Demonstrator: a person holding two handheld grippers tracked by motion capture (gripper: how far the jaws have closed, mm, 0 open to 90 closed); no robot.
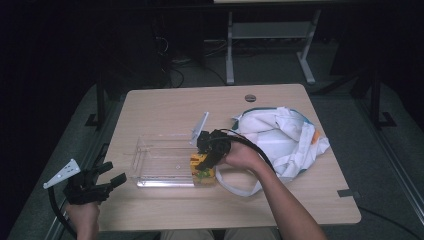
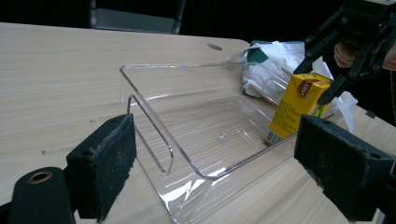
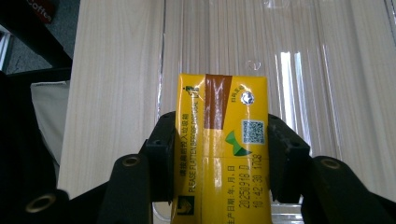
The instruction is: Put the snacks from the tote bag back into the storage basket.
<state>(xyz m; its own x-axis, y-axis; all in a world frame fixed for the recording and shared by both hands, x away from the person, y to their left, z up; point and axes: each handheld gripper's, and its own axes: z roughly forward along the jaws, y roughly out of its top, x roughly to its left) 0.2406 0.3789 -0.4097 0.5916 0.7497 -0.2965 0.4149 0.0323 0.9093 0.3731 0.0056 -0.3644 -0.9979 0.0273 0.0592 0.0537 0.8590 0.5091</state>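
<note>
On a pale wooden table [image 1: 165,107], a yellow drink carton [image 3: 221,154] is clamped upright between the right gripper's [image 3: 219,161] jaws at the clear plastic bin's [image 2: 187,135] end, seemingly for placing inside. The left gripper [image 2: 215,163] is held open nearby.

Lab: bare wooden table [image 1: 165,107], floor cables [image 1: 175,65], dark surroundings.

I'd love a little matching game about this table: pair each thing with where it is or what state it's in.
Things:
1. yellow drink carton
2. clear plastic tray
3. white cloth bag
4. left claw

States:
A. crumpled on the table's right side
B. open, holding nothing, at the table's left edge
C. clamped in the right claw
D. lying mid-table with the carton at its right end

Pairs: 1-C, 2-D, 3-A, 4-B
</note>
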